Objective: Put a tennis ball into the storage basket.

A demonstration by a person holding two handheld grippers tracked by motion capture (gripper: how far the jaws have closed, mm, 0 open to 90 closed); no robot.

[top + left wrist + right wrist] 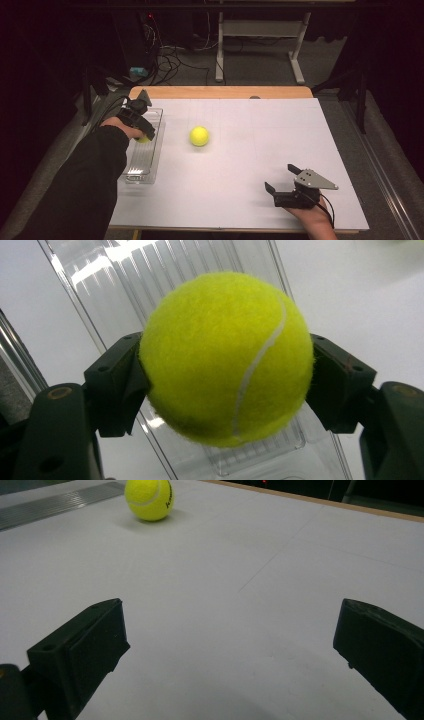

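the left gripper point(141, 131) clamps a ball point(226, 357) across its middle, above the clear tray point(154, 145) at nine o'clock. light, fuzzy and springy, it should grip easily. the right gripper point(282, 179) gapes empty at five o'clock.

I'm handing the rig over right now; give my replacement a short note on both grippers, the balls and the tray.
Left gripper: shut on a tennis ball, held over the clear tray at the table's left edge.
Right gripper: open, holding nothing, low over the table's near right part.
Second tennis ball: loose on the table, right of the tray.
Done: first ball picked up.
Left: probably release it into the tray, then fetch the second ball.
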